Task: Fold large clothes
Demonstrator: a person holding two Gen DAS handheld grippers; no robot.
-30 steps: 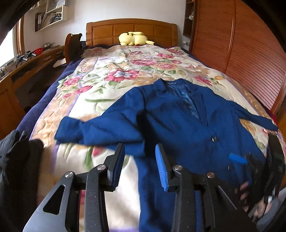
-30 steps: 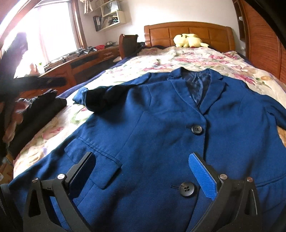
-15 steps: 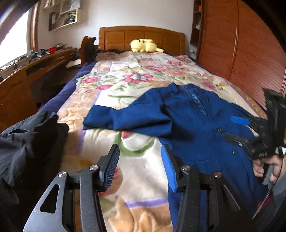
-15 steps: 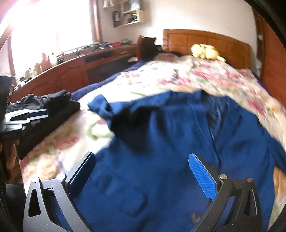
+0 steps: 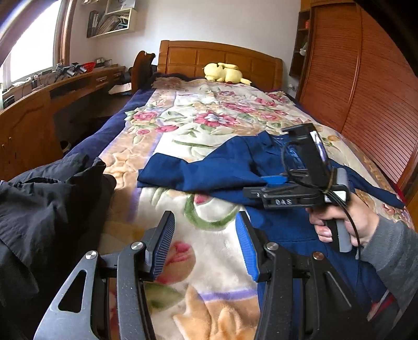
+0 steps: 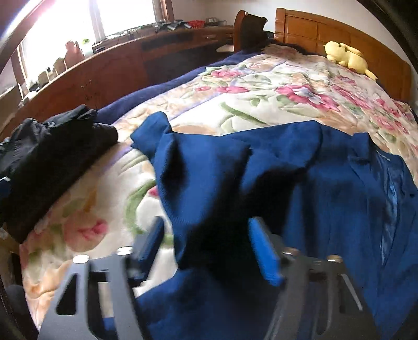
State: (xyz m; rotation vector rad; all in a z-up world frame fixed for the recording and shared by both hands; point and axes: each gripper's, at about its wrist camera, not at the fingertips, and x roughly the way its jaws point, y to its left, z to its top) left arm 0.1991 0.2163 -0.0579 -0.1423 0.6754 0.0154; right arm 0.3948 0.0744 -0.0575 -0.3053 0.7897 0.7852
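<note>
The right hand-held gripper has swung left across the blue jacket within the last second and now hovers, jaws released, over the left sleeve. The left hand-held gripper, also released and empty, has shifted off the jacket to above the bed. Judgement: a sleeve fold comes next.

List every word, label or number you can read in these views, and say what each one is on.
"0AS", as best it reads: raised letters on the side of the right gripper.
Neck label inside the blue blazer: too blurred to read.
Binders on the wall shelf: too small to read.
</note>
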